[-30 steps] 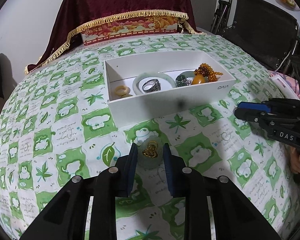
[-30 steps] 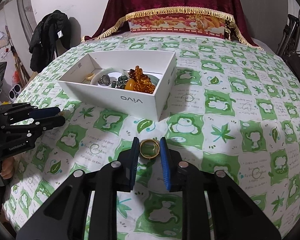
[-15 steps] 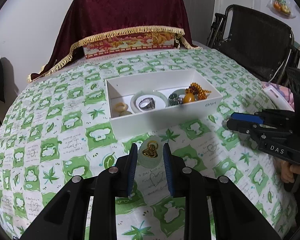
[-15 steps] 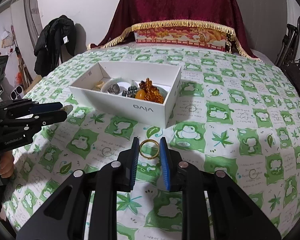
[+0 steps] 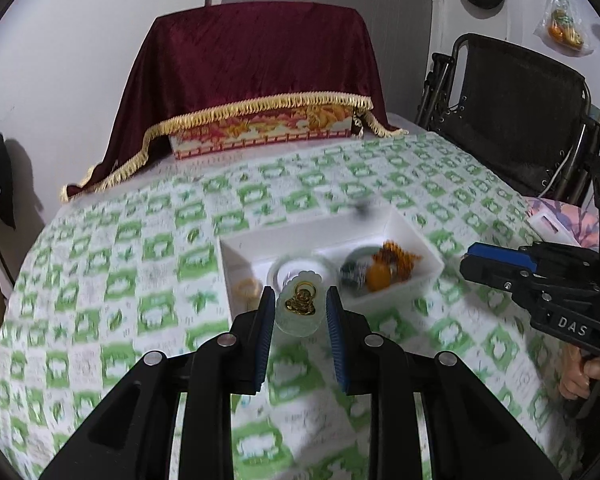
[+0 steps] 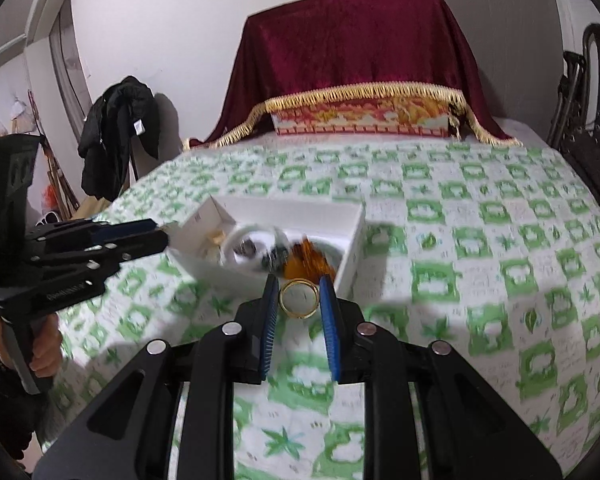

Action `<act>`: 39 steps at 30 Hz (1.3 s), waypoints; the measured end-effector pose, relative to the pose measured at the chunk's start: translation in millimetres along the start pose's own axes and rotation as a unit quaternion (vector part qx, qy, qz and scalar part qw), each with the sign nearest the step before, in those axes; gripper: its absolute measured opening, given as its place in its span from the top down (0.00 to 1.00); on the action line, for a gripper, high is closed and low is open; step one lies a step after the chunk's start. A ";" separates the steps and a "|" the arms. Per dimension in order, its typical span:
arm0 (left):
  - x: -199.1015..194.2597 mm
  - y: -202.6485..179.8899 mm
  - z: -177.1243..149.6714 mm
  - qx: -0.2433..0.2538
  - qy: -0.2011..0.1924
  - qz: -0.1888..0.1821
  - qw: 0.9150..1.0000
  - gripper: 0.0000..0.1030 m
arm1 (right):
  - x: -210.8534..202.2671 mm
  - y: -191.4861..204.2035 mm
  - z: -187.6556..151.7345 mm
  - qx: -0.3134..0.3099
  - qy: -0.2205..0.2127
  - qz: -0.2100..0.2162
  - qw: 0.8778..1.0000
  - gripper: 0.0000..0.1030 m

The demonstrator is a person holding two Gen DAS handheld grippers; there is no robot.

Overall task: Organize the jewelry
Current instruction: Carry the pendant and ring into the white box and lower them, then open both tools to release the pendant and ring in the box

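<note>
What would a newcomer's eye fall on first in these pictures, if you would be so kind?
Most likely the two pieces held up in the foreground: the left claw is shut on a pale green pendant with a gold figure, and the right claw is shut on a gold ring. Behind them, on the green-and-white tablecloth, sits a white box of jewelry, and at the far end a dark red fringed cloth drapes something tall.
</note>
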State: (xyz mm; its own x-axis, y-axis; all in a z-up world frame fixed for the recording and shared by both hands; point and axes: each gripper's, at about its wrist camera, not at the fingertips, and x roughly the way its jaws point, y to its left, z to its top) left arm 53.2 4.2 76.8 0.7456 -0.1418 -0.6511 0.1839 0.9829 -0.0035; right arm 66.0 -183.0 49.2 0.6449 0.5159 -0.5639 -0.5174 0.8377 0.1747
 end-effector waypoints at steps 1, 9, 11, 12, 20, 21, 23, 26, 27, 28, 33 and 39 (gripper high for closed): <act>1.2 -0.5 2.8 0.001 -0.001 0.000 1.000 0.75 | 1.1 1.5 4.4 -0.002 -0.002 0.002 1.000 0.81; 27.2 3.0 22.3 -0.008 0.003 -0.001 1.000 0.75 | 29.6 7.5 39.2 -0.011 0.001 0.009 1.000 0.81; 34.6 6.4 23.1 -0.013 0.008 -0.001 1.000 0.75 | 37.3 8.0 43.0 -0.012 0.004 0.010 1.000 0.81; 38.0 8.1 22.9 -0.014 0.011 0.000 1.000 0.75 | 43.0 8.0 44.3 -0.012 0.008 0.010 1.000 0.81; 63.6 19.0 15.7 -0.031 0.040 -0.006 0.999 0.75 | 73.3 1.0 37.3 0.001 0.028 0.009 1.000 0.80; 64.9 19.6 15.2 -0.032 0.042 -0.007 0.999 0.74 | 74.6 -0.7 36.4 0.005 0.029 0.013 0.999 0.80; 65.3 20.3 14.2 -0.034 0.040 -0.003 0.999 0.71 | 74.7 -2.4 34.4 0.007 0.026 0.013 1.000 0.80; 62.0 19.4 14.7 -0.033 0.033 -0.002 0.999 0.64 | 75.3 -2.3 32.8 0.006 0.024 0.015 1.000 0.80; 61.2 19.1 15.1 -0.033 0.032 -0.003 0.999 0.63 | 74.8 -2.1 32.2 0.006 0.024 0.015 1.000 0.80; 60.5 18.8 15.2 -0.033 0.031 -0.002 0.999 0.63 | 74.6 -2.3 32.2 0.006 0.023 0.015 1.000 0.80; 58.3 16.0 14.3 -0.030 0.029 0.001 0.999 0.63 | 71.2 -3.4 31.1 0.009 0.018 0.013 1.000 0.80; 49.0 11.1 12.3 -0.021 0.016 0.022 0.999 0.53 | 60.3 -8.7 30.2 0.024 0.003 0.009 1.000 0.80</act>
State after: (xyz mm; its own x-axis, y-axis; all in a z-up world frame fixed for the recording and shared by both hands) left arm 99.6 6.7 54.1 0.7318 -0.0957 -0.6747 0.1236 0.9923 -0.0067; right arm 126.3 -153.8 38.1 0.6322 0.5292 -0.5660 -0.5006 0.8365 0.2229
